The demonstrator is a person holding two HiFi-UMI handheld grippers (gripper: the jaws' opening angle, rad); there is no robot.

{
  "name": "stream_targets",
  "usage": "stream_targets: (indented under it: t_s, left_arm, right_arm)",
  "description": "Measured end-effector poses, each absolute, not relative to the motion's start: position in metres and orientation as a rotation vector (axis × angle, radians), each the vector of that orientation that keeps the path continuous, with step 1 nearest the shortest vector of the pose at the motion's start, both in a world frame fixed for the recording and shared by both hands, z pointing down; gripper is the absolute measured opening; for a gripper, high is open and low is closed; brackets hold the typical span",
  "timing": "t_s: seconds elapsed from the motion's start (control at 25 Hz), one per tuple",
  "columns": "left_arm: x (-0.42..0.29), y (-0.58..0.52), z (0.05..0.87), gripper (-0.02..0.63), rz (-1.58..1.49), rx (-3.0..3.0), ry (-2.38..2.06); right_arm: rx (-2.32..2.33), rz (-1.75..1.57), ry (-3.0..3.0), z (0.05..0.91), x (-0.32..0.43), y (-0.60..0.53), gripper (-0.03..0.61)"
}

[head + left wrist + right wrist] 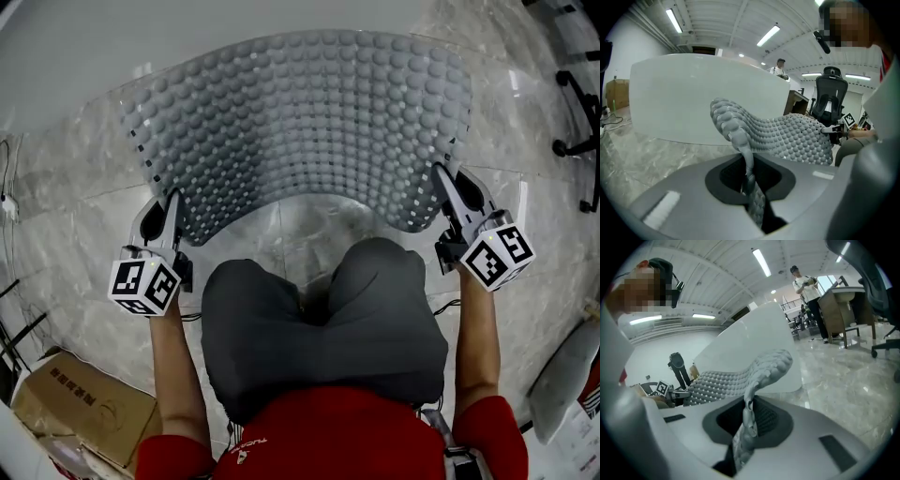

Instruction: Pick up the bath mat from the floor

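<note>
Bath mat (300, 122) long axis runs left-right, bowed. Left tool (174, 208) and right tool (442, 183) clamp its near corners, pinched parts hidden. Far edge's floor (84, 178) contact unclear.

Grey marbled tile floor (66, 187); curved white partition (693, 93); ribbed ceiling with strip lights (768, 35); black office chair (829, 91); desk (843, 301); cardboard box (80, 403).

A cardboard box (80, 405) sits on marble floor (75, 178).
</note>
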State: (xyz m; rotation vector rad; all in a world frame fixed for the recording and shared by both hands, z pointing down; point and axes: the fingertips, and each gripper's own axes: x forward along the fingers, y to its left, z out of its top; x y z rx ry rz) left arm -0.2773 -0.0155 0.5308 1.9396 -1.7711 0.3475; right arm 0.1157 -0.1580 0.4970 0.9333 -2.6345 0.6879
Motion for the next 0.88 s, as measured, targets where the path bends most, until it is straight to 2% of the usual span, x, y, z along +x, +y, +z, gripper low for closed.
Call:
stream_targets:
  t_s: [0.16,0.48,0.88]
  left_arm:
    - [-0.281,-0.011,0.508,0.04,0.331,1.978,-1.82]
    - [-0.265,-0.021,0.534,0.04,0.365,1.955,-1.841]
    - [-0.261,-0.023,0.528,0.04,0.406,1.956,-1.82]
  right_arm:
    - [0.952,0.665,-2.684,0.482,0.107,-0.155,0.041]
    - [0.999,0.705,-2.694,0.524,0.128,-0.163,0.041]
    - [1.04,0.738,-2.686,0.525,0.127,-0.163,0.041]
